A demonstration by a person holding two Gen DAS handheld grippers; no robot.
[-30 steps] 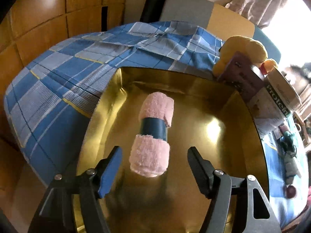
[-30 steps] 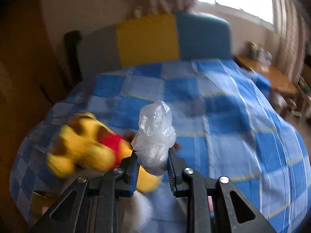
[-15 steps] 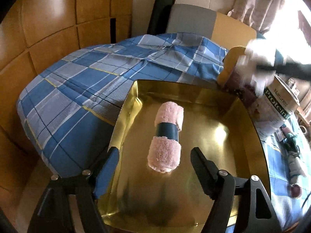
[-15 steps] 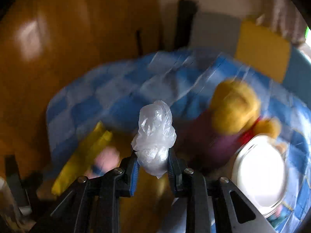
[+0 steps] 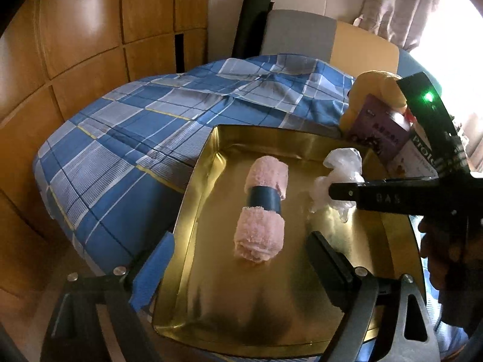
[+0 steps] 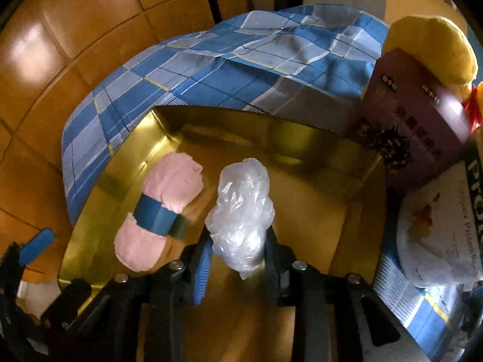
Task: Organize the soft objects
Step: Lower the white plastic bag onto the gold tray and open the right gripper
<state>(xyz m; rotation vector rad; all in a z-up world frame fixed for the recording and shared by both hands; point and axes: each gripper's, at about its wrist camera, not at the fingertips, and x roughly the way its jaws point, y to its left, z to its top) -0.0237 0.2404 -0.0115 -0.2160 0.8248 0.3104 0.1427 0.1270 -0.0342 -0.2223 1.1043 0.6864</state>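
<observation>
A gold tray (image 5: 211,271) lies on the blue checked bed. A rolled pink towel (image 5: 262,211) with a dark blue band lies in it; it also shows in the right wrist view (image 6: 163,208). My right gripper (image 6: 237,250) is shut on a crumpled clear plastic bag (image 6: 241,211) and holds it over the tray's right part, beside the towel. In the left wrist view the bag (image 5: 341,178) and the right gripper (image 5: 335,191) come in from the right. My left gripper (image 5: 241,259) is open and empty above the tray's near end.
A yellow plush toy (image 6: 434,48), a purple box (image 6: 413,126) and a white protein tub (image 6: 443,226) stand just right of the tray (image 6: 302,138). The checked blanket (image 5: 135,138) spreads left and behind. Wooden wall panels (image 5: 75,45) lie beyond the bed.
My right gripper has swung left with the plastic bag, from above the plush toy to over the tray. My left gripper has drawn back a little from the towel.
</observation>
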